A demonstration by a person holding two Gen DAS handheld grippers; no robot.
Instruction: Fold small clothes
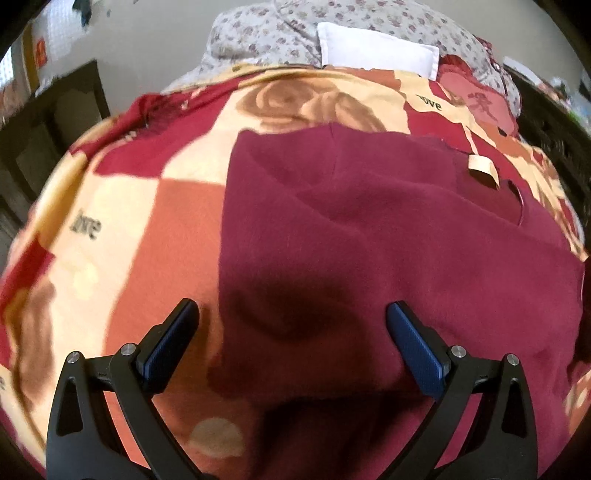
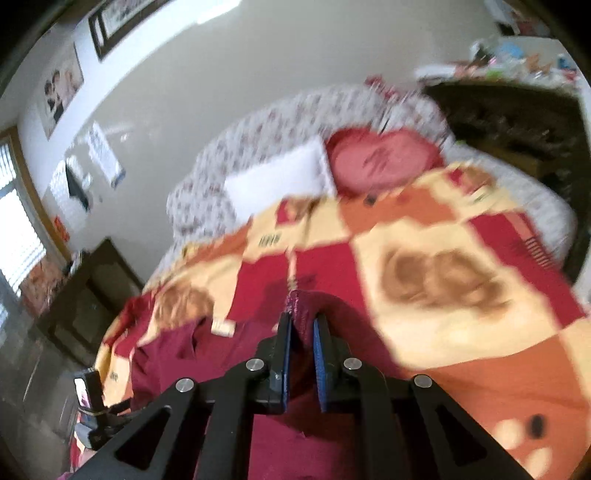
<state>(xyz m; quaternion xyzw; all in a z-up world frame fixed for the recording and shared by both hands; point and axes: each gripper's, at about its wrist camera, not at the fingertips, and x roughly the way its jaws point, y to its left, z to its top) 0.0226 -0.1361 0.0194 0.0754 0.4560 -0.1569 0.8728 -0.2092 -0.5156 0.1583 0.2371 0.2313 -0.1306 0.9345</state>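
Note:
A maroon garment (image 1: 388, 236) lies spread on a patterned blanket (image 1: 155, 206) on a bed, with a beige label (image 1: 484, 170) near its far right edge. My left gripper (image 1: 291, 314) is open and empty, just above the garment's near left part. In the right wrist view my right gripper (image 2: 302, 325) is shut on a bunched fold of the maroon garment (image 2: 301, 306) and holds it lifted above the blanket (image 2: 443, 280). The rest of the garment (image 2: 221, 354) hangs down to the left.
A white pillow (image 1: 376, 51) and a red heart cushion (image 2: 380, 158) lie at the bed's head, against floral bedding (image 1: 266, 33). Dark wooden furniture stands left (image 2: 92, 295) and right (image 2: 517, 122) of the bed. A strapped device (image 2: 90, 395) shows at lower left.

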